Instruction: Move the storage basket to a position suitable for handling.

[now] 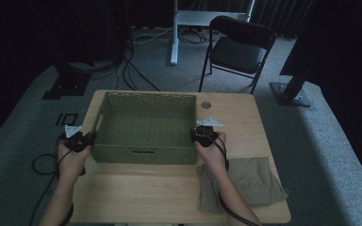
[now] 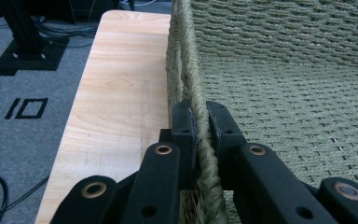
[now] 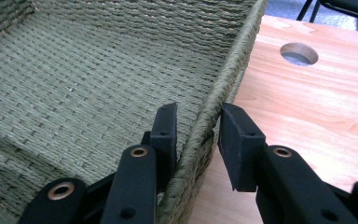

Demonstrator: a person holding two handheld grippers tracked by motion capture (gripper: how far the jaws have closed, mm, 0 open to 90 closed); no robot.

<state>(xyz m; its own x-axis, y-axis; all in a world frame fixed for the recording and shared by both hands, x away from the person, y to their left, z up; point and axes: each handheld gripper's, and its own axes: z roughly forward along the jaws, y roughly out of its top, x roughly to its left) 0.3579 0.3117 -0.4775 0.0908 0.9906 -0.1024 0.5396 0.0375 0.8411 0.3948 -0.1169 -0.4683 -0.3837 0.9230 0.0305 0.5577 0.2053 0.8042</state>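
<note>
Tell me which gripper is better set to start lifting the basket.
Left. The left gripper has its jaws clamped on the basket rim. The right gripper straddles the opposite rim, but a gap shows at its outer jaw, so it likely needs to close first.

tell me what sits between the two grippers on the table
The green woven basket spans the whole stretch in the high view: the left gripper clamps its left rim, and the right gripper straddles its right rim. The basket's inside is empty.

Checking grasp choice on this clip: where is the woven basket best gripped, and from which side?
Probably by the thin rope rim of the woven basket at its two short side walls, coming from the near end with one jaw inside, one outside. The rim fits between jaws, as the left hand-held gripper shows.
</note>
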